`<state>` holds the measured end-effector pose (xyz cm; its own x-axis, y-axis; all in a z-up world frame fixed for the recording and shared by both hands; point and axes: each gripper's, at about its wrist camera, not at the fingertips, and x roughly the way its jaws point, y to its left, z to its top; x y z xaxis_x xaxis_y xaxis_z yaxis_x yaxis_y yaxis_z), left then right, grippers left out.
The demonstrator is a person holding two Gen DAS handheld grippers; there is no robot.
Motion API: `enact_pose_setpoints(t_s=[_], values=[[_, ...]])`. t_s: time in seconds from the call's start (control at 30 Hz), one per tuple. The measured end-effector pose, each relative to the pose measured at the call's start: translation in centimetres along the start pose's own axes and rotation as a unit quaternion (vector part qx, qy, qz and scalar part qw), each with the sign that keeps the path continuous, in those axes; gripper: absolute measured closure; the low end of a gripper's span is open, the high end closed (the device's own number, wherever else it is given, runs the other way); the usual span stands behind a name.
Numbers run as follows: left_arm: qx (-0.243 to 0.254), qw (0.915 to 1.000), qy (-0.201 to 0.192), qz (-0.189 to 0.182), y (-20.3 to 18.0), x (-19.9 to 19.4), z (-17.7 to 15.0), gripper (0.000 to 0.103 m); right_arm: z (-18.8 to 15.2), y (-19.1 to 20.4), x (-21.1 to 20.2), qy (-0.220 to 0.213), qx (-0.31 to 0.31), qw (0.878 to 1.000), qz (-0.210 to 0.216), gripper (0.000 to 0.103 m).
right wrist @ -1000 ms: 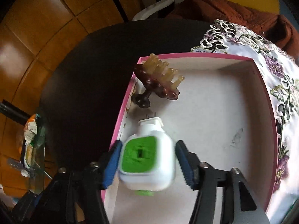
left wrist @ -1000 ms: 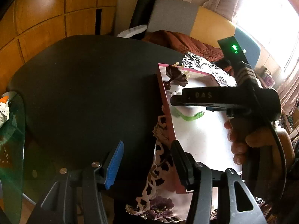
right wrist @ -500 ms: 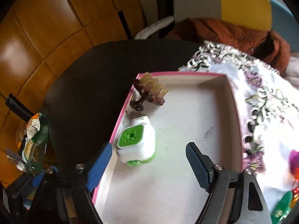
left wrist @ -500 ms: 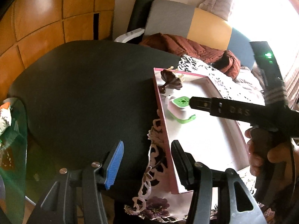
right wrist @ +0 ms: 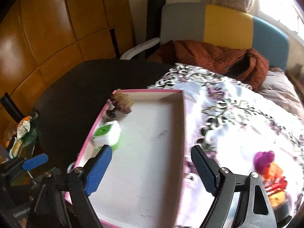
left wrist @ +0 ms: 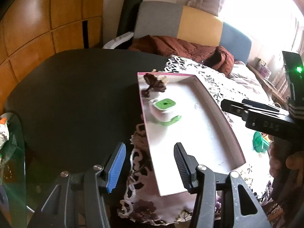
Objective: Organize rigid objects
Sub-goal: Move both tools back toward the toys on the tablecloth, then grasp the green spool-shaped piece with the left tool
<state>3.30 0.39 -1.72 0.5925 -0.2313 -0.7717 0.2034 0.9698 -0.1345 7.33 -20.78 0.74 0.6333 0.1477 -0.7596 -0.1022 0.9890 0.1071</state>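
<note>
White-green cube [right wrist: 106,135] lay released in pink-rimmed box [right wrist: 182,133], by left wall near brown comb [right wrist: 121,102]. Right tongs [right wrist: 151,169] had just spread wide, empty, withdrawn. Left tongs [left wrist: 150,163] half-open, empty. Toys [right wrist: 266,163] on tabletop cloth awaited sorting.

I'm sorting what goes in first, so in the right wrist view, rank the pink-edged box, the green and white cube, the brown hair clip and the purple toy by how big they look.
1. Pink-edged box, by far the largest.
2. Green and white cube.
3. Brown hair clip and purple toy: these look about alike, and the toy is blurred and nearer the camera, so I won't rank them.
</note>
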Motion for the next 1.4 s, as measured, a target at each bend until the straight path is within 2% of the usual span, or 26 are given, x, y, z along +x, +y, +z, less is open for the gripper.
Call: enact_pose_setpoints(t_s=[0.23, 0.4, 0.5, 0.67, 0.77, 0.87, 1.07, 1.17, 1.3, 1.4], values=[[0.024, 0.9996, 0.005, -0.012, -2.3, 0.4, 0.4, 0.050, -1.0, -5.6, -2.9, -0.018, 0.036, 0.998, -0.043, 0.017], [0.051, 0.9982, 0.011, -0.029, -4.4, 0.8, 0.8, 0.050, -1.9, -11.9, -6.1, -0.040, 0.088, 0.990, -0.103, 0.017], [0.078, 0.9958, 0.008, -0.047, -6.5, 0.8, 1.0, 0.050, -2.7, -16.4, -8.2, -0.053, 0.133, 0.979, -0.146, 0.015], [0.125, 0.9886, 0.012, -0.083, -10.7, 1.2, 1.4, 0.050, -5.4, -24.1, -10.8, -0.065, 0.224, 0.950, -0.210, 0.013], [0.154, 0.9822, 0.022, -0.105, -13.7, 1.8, 1.6, 0.050, -7.1, -26.7, -11.3, -0.066, 0.261, 0.935, -0.233, 0.013], [0.182, 0.9737, 0.036, -0.132, -17.2, 2.4, 1.5, 0.050, -8.2, -28.6, -11.4, -0.072, 0.308, 0.920, -0.232, 0.013], [0.225, 0.9540, 0.082, -0.180, -24.1, 5.1, 0.4, 0.043, -8.6, -29.3, -12.0, -0.096, 0.330, 0.914, -0.215, 0.010], [0.238, 0.9459, 0.104, -0.195, -27.1, 6.6, -0.2, 0.030, -9.0, -29.6, -12.3, -0.101, 0.345, 0.910, -0.206, 0.010], [0.248, 0.9414, 0.118, -0.196, -29.7, 7.9, -0.9, 0.021, -9.4, -30.2, -12.3, -0.102, 0.365, 0.905, -0.193, 0.009], [0.243, 0.9418, 0.131, -0.192, -31.2, 9.2, -1.1, 0.020, -9.5, -30.4, -12.4, -0.103, 0.370, 0.904, -0.188, 0.009]])
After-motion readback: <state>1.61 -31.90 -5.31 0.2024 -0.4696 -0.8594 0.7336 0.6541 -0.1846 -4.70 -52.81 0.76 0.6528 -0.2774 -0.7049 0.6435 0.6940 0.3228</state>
